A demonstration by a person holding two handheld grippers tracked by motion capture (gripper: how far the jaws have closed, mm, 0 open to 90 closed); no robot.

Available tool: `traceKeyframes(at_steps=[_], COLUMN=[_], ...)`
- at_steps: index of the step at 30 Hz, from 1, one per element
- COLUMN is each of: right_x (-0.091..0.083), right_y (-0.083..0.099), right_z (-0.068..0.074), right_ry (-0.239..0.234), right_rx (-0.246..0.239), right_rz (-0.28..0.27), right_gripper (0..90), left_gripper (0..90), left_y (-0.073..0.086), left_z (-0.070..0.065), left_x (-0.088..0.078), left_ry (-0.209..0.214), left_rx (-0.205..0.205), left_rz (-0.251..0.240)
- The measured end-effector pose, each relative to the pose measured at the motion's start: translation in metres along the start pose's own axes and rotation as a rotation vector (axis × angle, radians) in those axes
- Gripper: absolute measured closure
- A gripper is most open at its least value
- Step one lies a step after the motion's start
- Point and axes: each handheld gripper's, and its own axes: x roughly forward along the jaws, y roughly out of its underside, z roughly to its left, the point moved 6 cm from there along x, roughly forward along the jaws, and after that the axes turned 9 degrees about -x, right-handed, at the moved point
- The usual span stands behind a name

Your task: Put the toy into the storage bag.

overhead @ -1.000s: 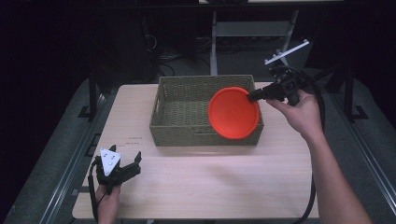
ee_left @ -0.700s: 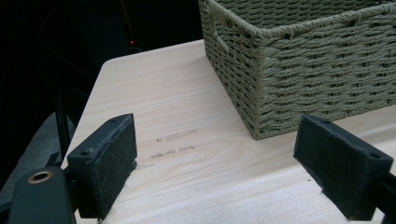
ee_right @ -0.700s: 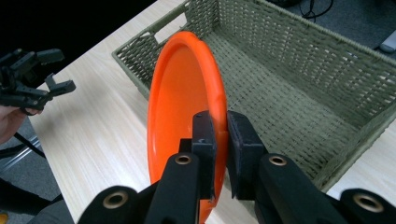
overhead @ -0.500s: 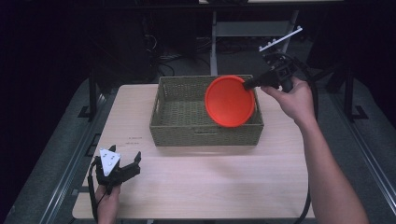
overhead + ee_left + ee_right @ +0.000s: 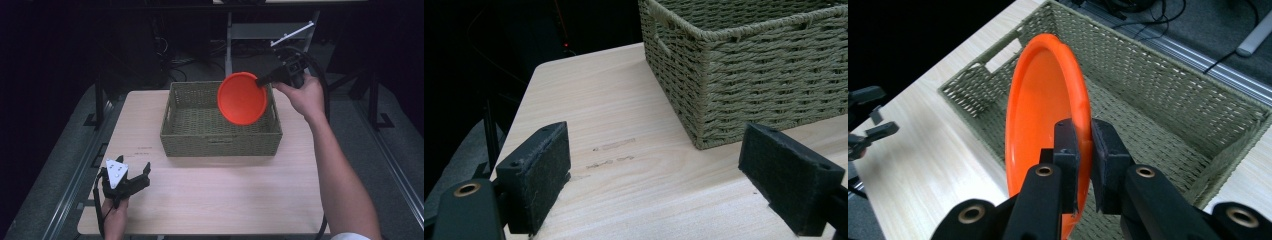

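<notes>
An orange plate hangs on edge over the right part of a woven green basket, with my right gripper shut on its rim. In the right gripper view both jaws pinch the plate above the basket. My left gripper rests near the table's front left corner, open and holding nothing. From the left gripper view its wide-apart pads frame bare wood, with the basket ahead on the right.
The light wooden table stretches in front of the basket. Faint pencil marks lie on the wood near the left gripper. Dark floor, cables and a metal stand lie beyond the far edge.
My right gripper has lifted the orange plate up and further back over the basket. The left gripper has stayed put.
</notes>
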Motion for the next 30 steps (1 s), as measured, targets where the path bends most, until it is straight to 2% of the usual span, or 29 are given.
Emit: traceKeyframes(at_steps=[6, 9, 11, 18, 24, 30], right_x=[0.01, 0.017, 0.022, 0.041, 0.054, 0.065], right_y=[-0.005, -0.006, -0.005, 0.005, 0.012, 0.019], right_z=[-0.012, -0.017, -0.022, -0.035, -0.04, -0.042], right_ry=[0.013, 0.025, 0.02, 0.044, 0.045, 0.041], right_rx=[0.027, 0.037, 0.06, 0.091, 0.123, 0.131], right_rz=[0.001, -0.005, 0.002, 0.032, 0.041, 0.058], right_gripper=[82.2, 82.2, 82.2, 82.2, 82.2, 82.1], left_gripper=[12.7, 12.7, 12.8, 12.7, 12.7, 12.8], left_y=[0.0, 0.0, 0.0, 0.0, 0.0, 0.0], left_z=[-0.001, -0.001, -0.001, -0.002, -0.001, -0.002], left_x=[0.0, 0.0, 0.0, 0.0, 0.0, -0.001], left_ry=[0.005, 0.006, 0.007, 0.008, 0.004, 0.006], left_rx=[-0.016, -0.009, -0.003, -0.001, -0.002, 0.003], left_rz=[-0.008, -0.01, -0.003, -0.002, -0.002, -0.001])
